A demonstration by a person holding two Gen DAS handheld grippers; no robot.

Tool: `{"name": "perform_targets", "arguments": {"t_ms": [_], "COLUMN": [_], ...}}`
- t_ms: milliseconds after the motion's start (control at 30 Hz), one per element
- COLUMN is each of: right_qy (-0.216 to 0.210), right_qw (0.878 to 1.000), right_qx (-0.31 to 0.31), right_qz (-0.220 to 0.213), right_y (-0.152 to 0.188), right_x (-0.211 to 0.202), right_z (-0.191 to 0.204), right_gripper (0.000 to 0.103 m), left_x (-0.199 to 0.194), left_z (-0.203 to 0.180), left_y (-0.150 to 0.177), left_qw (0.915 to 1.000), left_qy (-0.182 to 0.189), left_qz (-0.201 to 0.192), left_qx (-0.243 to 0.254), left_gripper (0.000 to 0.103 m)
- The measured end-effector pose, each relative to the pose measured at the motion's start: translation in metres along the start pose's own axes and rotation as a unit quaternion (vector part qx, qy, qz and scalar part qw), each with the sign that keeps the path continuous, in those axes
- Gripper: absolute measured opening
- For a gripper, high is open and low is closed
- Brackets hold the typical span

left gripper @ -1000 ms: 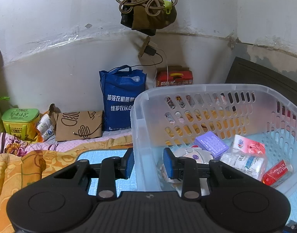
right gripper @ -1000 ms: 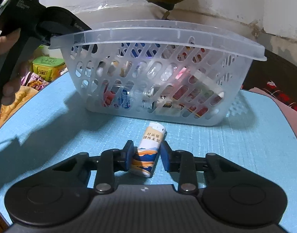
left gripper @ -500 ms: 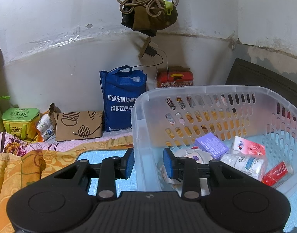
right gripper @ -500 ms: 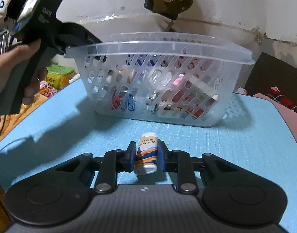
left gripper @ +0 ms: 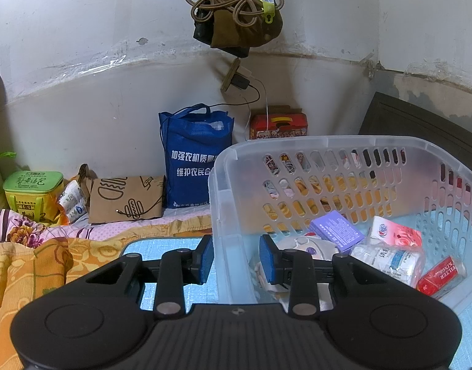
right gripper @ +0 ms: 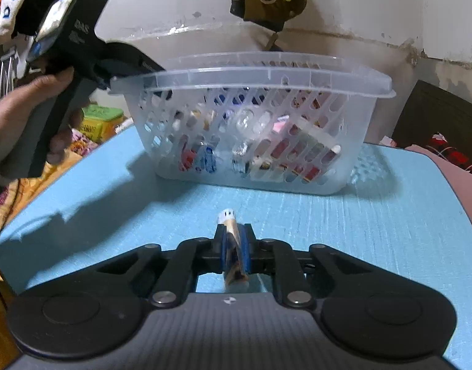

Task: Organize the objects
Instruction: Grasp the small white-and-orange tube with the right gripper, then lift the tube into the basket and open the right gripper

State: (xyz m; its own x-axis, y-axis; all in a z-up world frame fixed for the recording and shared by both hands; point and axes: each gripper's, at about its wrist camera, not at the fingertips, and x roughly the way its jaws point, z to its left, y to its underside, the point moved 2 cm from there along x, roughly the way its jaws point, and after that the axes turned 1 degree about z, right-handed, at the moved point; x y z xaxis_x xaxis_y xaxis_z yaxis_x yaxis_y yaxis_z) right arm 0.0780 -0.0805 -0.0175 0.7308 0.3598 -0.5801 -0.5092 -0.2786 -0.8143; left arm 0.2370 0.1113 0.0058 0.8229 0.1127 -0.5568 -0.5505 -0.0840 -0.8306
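Note:
A clear plastic basket (right gripper: 254, 129) stands on the blue mat (right gripper: 374, 215). It also shows in the left wrist view (left gripper: 328, 151), holding a purple box (left gripper: 336, 229), a pink packet (left gripper: 396, 234), a red cigarette pack (left gripper: 442, 276) and other small items. My left gripper (left gripper: 236, 259) straddles the basket's near-left wall, one finger outside and one inside, with a gap between wall and pads. My right gripper (right gripper: 234, 248) is shut on a small tube with a white cap (right gripper: 231, 231), in front of the basket.
A blue tote bag (left gripper: 196, 157), a brown paper bag (left gripper: 125, 199), a green tin (left gripper: 32, 194) and a red box (left gripper: 277, 126) stand along the wall. Orange bedding (left gripper: 29, 265) lies left of the mat. A dark headboard (right gripper: 436, 114) is at right.
My right gripper has closed on the tube and turned it on edge, lifting it slightly off the mat. The left gripper has stayed at the basket wall.

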Motion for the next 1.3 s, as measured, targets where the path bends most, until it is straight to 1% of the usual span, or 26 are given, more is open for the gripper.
{"name": "perform_targets", "arguments": {"t_ms": [200,267,300,500,567,767,833,900,1000,1067,1133,1233,1300], "right_qy": [-0.002,-0.008,-0.009,-0.005,-0.007,-0.013,-0.017,-0.022,-0.022,-0.018,-0.003,0.007,0.005], "right_qw": [1.0,1.0,0.999,0.999,0.999,0.999,0.998,0.996,0.989,0.985,0.981,0.98,0.985], "right_qx": [-0.012,-0.019,-0.02,-0.042,-0.041,-0.025,-0.025,-0.021,-0.012,-0.011,-0.02,-0.029,-0.031], "right_qz": [0.008,0.018,0.026,0.024,0.023,-0.024,-0.047,-0.081,-0.144,-0.173,-0.193,-0.195,-0.172], "right_y": [0.001,0.002,0.004,0.005,0.004,-0.007,-0.013,-0.022,-0.041,-0.058,-0.08,-0.117,-0.141], "right_x": [0.003,0.008,0.011,0.014,0.012,-0.019,-0.036,-0.06,-0.1,-0.117,-0.122,-0.107,-0.082], "right_z": [0.002,0.004,0.005,0.008,0.009,0.005,0.006,0.006,0.001,-0.002,-0.003,-0.006,-0.007], "right_gripper": [0.019,0.029,0.03,0.028,0.027,0.027,0.027,0.027,0.027,0.027,0.027,0.027,0.027], "left_x": [0.0,0.0,0.0,0.001,0.001,0.001,0.001,0.001,0.001,0.001,0.001,0.001,0.001], "left_z": [0.0,0.0,0.0,-0.001,-0.001,-0.002,-0.002,-0.002,-0.002,-0.001,-0.001,-0.001,-0.001], "left_y": [0.0,0.0,0.0,0.001,0.001,0.001,0.001,0.001,0.001,0.001,0.001,0.001,0.001], "left_qw": [1.0,1.0,1.0,1.0,1.0,1.0,1.0,1.0,1.0,1.0,1.0,1.0,1.0], "left_qy": [0.001,0.001,0.001,0.001,0.002,0.001,0.001,0.001,0.001,0.002,0.001,0.001,0.002], "left_qz": [-0.001,-0.001,0.0,0.0,0.001,-0.001,-0.001,-0.001,0.0,0.0,0.0,0.001,0.002], "left_qx": [0.001,0.001,0.001,0.001,0.0,0.0,0.001,0.001,0.001,0.0,0.001,0.0,-0.001], "left_gripper": [0.037,0.037,0.037,0.037,0.037,0.037,0.038,0.038,0.038,0.038,0.038,0.038,0.038]}}
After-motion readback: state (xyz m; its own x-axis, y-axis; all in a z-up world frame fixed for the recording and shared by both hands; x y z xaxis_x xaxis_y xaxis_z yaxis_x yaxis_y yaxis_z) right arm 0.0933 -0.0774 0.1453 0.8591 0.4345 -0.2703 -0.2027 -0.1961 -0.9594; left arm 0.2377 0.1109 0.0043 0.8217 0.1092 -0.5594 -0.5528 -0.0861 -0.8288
